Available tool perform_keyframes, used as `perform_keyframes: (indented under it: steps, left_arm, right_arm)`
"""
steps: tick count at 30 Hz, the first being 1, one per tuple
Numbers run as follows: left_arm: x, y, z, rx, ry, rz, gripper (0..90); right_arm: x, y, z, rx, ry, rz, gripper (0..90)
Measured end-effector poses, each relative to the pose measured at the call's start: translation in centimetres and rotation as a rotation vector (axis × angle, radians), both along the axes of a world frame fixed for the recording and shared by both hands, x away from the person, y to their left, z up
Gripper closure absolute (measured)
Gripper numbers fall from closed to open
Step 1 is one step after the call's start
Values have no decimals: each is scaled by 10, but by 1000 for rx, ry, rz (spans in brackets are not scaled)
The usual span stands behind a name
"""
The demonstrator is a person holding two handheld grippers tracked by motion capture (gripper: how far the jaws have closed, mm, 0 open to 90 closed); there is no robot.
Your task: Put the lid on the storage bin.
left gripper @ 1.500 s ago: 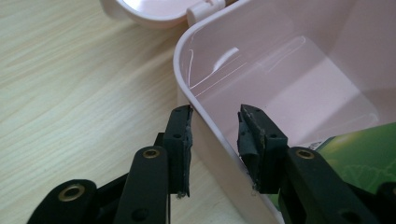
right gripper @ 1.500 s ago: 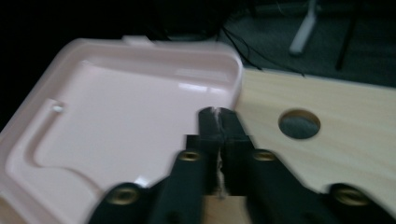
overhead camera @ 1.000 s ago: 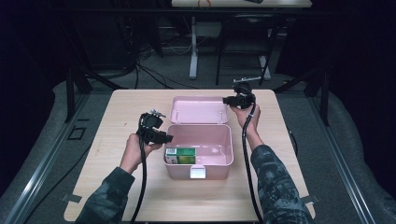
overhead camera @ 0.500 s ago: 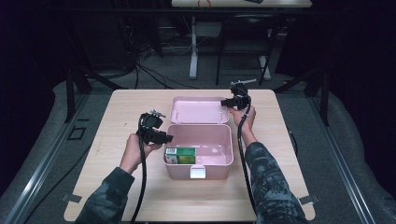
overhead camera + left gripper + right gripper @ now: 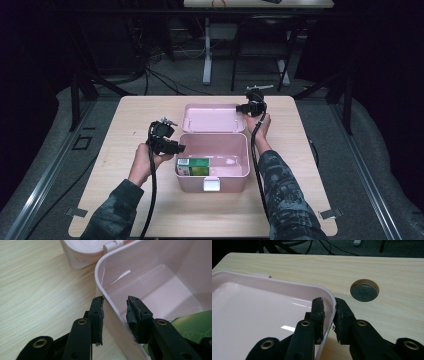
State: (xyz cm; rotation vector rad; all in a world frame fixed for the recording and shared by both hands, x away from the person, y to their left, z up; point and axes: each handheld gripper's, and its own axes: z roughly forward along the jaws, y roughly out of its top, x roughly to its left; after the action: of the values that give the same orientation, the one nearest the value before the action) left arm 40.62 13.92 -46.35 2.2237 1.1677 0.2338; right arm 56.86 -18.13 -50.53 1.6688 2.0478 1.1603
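Fingers of the right gripper [image 5: 328,315] have just closed on the rim of the pink lid [image 5: 262,315], lying open at 12 o'clock of the pink box [image 5: 240,170]. Left gripper [image 5: 115,315] jaws straddle the box's 9 o'clock wall narrowly; contact is unclear, and a green carton [image 5: 194,166] lies inside

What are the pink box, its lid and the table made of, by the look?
Pink box: likely moulded plastic, glossy; thin rounded rim and light streaks on its inner walls. Lid: looks the same plastic, smooth, with sharp highlights. Table: pale wood grain, matte; real wood or a laminate, I can't tell.
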Motion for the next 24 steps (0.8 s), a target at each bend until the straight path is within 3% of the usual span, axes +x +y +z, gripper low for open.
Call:
perform_keyframes:
  steps: [10,24]
  left_arm:
    - [0,-2,0,6,-8,0,664]
    - [-1,-2,-1,3,-11,6,665]
  right_arm:
    - [-5,1,10,-1,-49,-24,806]
    - [-14,-1,35,-10,-171,-17,819]
